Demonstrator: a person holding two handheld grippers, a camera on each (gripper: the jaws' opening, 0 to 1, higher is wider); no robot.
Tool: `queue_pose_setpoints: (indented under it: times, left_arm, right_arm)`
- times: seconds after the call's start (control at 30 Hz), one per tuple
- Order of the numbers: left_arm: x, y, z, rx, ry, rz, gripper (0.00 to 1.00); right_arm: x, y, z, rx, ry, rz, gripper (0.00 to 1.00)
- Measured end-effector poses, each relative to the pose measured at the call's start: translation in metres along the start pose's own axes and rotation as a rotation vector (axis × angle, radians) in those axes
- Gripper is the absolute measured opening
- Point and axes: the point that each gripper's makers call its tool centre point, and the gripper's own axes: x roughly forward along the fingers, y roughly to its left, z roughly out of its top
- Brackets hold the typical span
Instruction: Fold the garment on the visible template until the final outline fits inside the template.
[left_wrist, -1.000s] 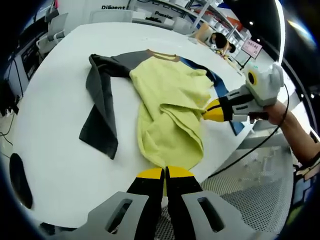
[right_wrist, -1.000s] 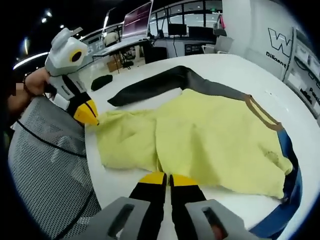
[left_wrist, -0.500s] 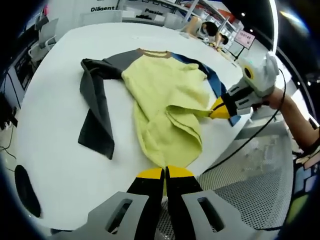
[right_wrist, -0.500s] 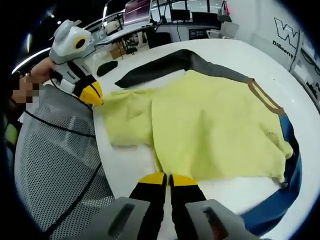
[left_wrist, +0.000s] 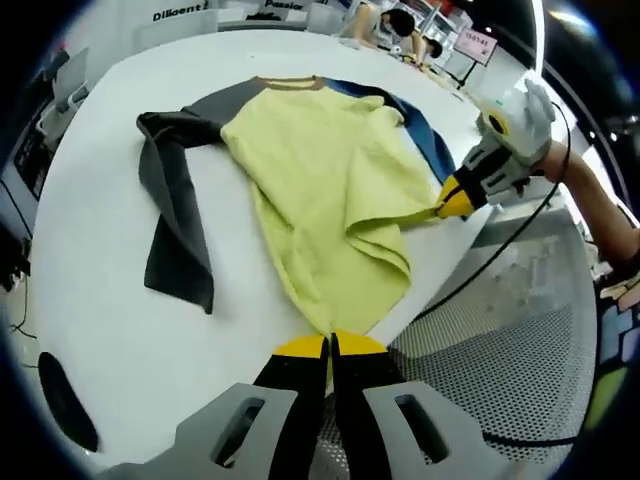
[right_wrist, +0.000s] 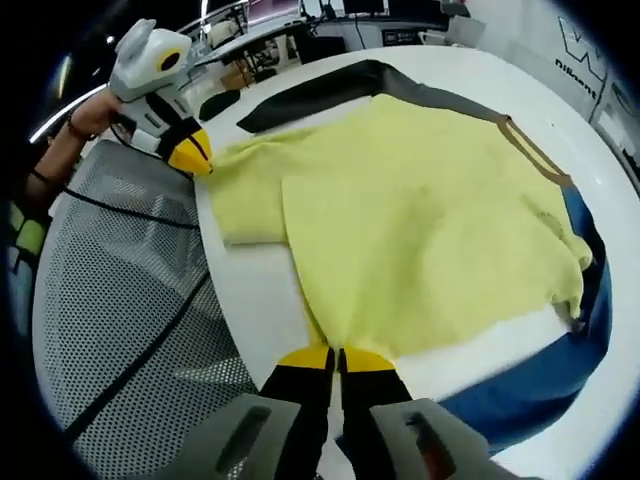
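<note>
each view looks low along its own jaws from the table (left_wrist: 100, 330) edge; both share the garment (left_wrist: 320, 190) and the opposite gripper.

**Both grippers clamped, arms spread apart**

The left gripper (left_wrist: 330, 345) has its yellow-tipped jaws pressed together, pinching yellow fabric at its tip; it also shows in the right gripper view (right_wrist: 190, 155), held by a bare forearm. The right gripper (right_wrist: 338, 358) is likewise closed on fabric, and appears in the left gripper view (left_wrist: 455, 203) with the person's forearm behind it.
</note>
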Motion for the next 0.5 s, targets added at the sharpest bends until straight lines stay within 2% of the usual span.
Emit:
queue_pose_setpoints:
  times: [0.1, 0.17, 0.23, 0.37, 0.4, 0.43, 0.47, 0.5]
  left_arm:
    - [-0.001, 0.001, -0.001, 0.010, 0.010, 0.004, 0.00]
    - [-0.001, 0.002, -0.002, 0.011, 0.018, 0.006, 0.00]
    - [0.000, 0.003, -0.005, -0.018, 0.033, 0.005, 0.00]
    - [-0.002, -0.001, -0.008, 0.003, 0.048, -0.010, 0.00]
    - [-0.003, -0.001, -0.007, 0.019, 0.052, -0.001, 0.00]
    - [-0.006, 0.005, -0.003, 0.077, 0.051, 0.044, 0.00]
    - [-0.008, 0.005, -0.002, 0.130, 0.065, 0.061, 0.00]
    - [-0.008, 0.002, -0.002, 0.133, 0.080, 0.051, 0.00]
  right_arm:
    - [-0.004, 0.002, -0.009, 0.005, 0.032, 0.003, 0.00]
    - [-0.006, -0.001, -0.011, -0.012, 0.029, -0.027, 0.00]
    - [-0.007, 0.003, -0.021, -0.031, 0.069, -0.010, 0.00]
    - [-0.012, 0.003, -0.036, -0.017, 0.105, -0.005, 0.00]
    - [-0.013, 0.002, -0.039, -0.011, 0.113, -0.004, 0.00]
    - [-0.013, 0.001, -0.041, -0.004, 0.121, -0.006, 0.00]
    - [-0.014, 0.000, -0.043, 0.002, 0.129, -0.006, 0.00]
    - [-0.015, 0.000, -0.045, 0.008, 0.138, -0.005, 0.00]
